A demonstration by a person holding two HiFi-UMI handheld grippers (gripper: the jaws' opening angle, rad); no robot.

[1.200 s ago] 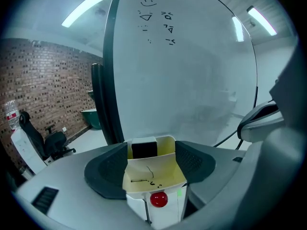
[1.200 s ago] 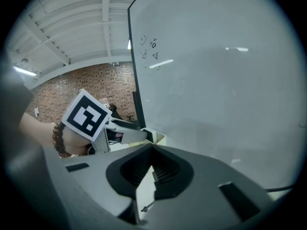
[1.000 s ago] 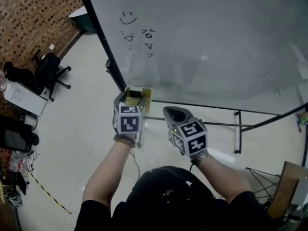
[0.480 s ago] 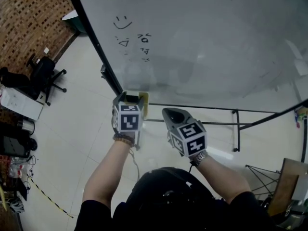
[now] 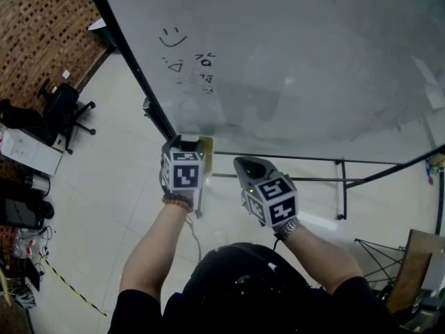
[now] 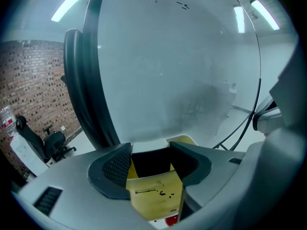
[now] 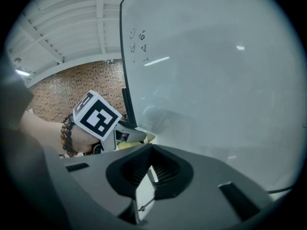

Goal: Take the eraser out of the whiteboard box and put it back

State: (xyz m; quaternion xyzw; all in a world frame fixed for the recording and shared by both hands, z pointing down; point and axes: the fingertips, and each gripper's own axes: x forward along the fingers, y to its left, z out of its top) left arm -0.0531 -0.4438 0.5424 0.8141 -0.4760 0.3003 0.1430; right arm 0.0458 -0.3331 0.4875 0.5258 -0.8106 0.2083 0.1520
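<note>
The left gripper (image 5: 186, 143) is nosed into the yellow whiteboard box (image 5: 206, 145), which hangs at the lower left corner of the whiteboard (image 5: 292, 61), just beside its black frame. Its tongs stand spread and have just been closing in. Between them sits a dark block that I take for the eraser (image 6: 149, 162), still down inside the box. I can't see the pads biting on it yet. The right gripper (image 5: 249, 164) hovers just to the right with its tongs pressed together, holding nothing.

To my eye this is the grab before the lift. It wants the tongs kept square to the box, so the pads meet the eraser's two sides and not the yellow wall. Then it should be drawn straight up, clear of the near rim (a tilted pull could catch the box and tug at it). The right gripper does best to stay where it is.

Of the eraser little shows: a dark, squarish top in shadow, filling the gap between the tongs. The box's near wall is pale yellow with a few black scribbles
</note>
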